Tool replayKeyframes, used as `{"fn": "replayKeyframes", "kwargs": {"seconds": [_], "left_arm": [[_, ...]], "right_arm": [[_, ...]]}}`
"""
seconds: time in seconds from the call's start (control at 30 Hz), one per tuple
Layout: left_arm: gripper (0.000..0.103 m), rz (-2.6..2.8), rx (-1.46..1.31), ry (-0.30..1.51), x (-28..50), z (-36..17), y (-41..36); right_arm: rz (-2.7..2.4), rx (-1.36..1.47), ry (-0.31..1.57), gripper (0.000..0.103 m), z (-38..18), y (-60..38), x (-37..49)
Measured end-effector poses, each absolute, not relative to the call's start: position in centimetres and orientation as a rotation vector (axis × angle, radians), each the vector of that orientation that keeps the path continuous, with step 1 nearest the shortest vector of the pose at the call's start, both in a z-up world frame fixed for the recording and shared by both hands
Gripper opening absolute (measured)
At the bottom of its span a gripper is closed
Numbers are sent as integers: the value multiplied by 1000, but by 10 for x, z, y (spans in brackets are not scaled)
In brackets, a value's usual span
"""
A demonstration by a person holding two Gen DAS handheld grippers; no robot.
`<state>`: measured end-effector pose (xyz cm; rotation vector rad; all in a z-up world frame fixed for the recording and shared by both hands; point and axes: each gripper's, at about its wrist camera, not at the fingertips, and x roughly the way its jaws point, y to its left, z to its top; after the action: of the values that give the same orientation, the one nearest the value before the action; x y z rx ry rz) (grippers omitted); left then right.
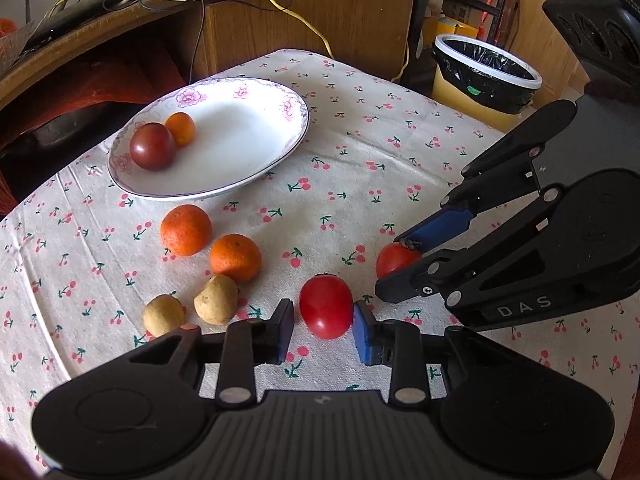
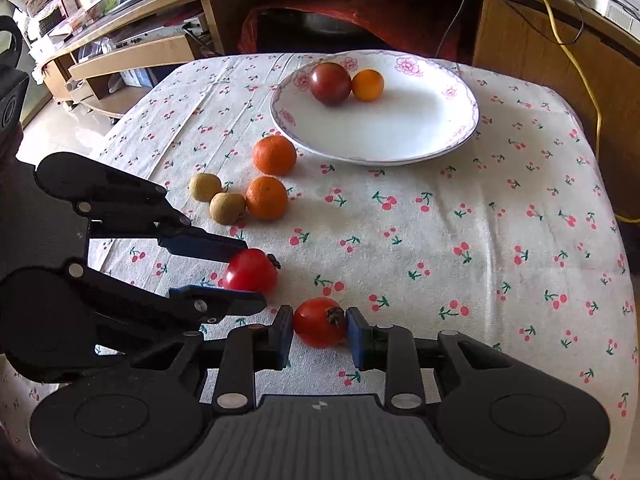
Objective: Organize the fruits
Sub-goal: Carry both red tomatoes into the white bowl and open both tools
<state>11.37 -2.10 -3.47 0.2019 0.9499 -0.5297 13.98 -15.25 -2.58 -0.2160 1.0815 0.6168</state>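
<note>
Side by side, left gripper (image 1: 324, 320) and right gripper (image 2: 318, 326) each clamp a red tomato on the near cherry-print tablecloth (image 2: 460, 208).

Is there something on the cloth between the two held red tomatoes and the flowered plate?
For the right gripper and its tomato, the cloth up to the plate is bare. The left gripper and its tomato have two oranges beside the direct line, so a lift should clear them.
</note>
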Motion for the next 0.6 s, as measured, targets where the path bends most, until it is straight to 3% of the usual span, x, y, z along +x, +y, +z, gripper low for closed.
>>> {"fn": "replayKeyframes", "kwargs": {"seconds": [0.6], "left_arm": [[37,-504,180,922,119,-23,-16]], "right_arm": [[595,-207,1052,23,-19,-151,139]]}}
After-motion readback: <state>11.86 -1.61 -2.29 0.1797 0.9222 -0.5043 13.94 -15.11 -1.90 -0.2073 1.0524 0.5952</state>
